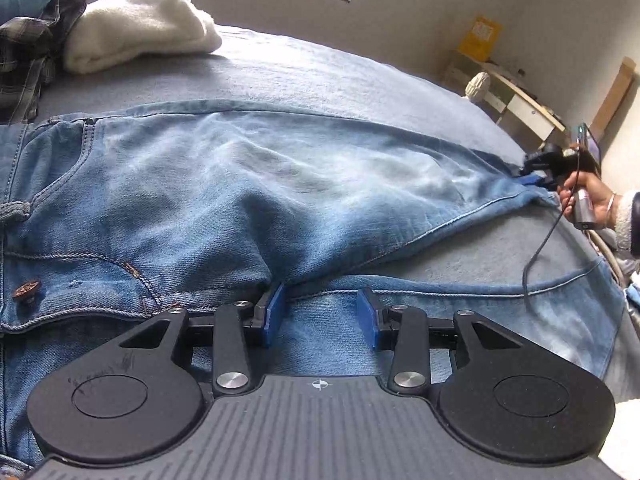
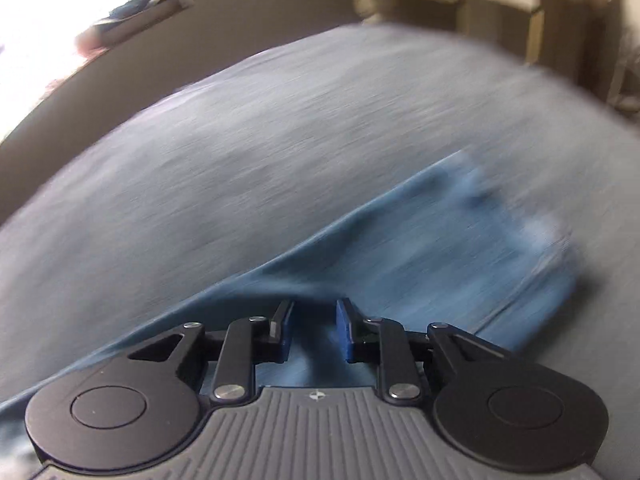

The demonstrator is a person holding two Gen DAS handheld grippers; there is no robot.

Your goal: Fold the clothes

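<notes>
- Because the faded blue denim jeans lie spread across the grey-blue bedcover with one leg drawn out to the right, my worry is that leg: pulled too hard, I judge it would drag the waist and skew the fold.
- My left gripper sits low at the crotch seam, its blue pads apart with denim bunched by the left one; I cannot tell whether it pins the cloth or only rests there, so the seam could creep.
- My right gripper is over the far leg; its pads stand apart with cloth rising between them, and I see no pinch, so I read it as released. Its view is smeared, so a grab now could miss the hem.
- From the left view, that gripper sits at the leg's narrow end in a hand, and a thin black cable trails over the cloth; I think it could snag.
- Denim looks heavy, stiff at the stitched seams, whitened at the thigh, with a copper button.
- Beyond it, a fluffy cream towel and a dark plaid garment are piled.
</notes>
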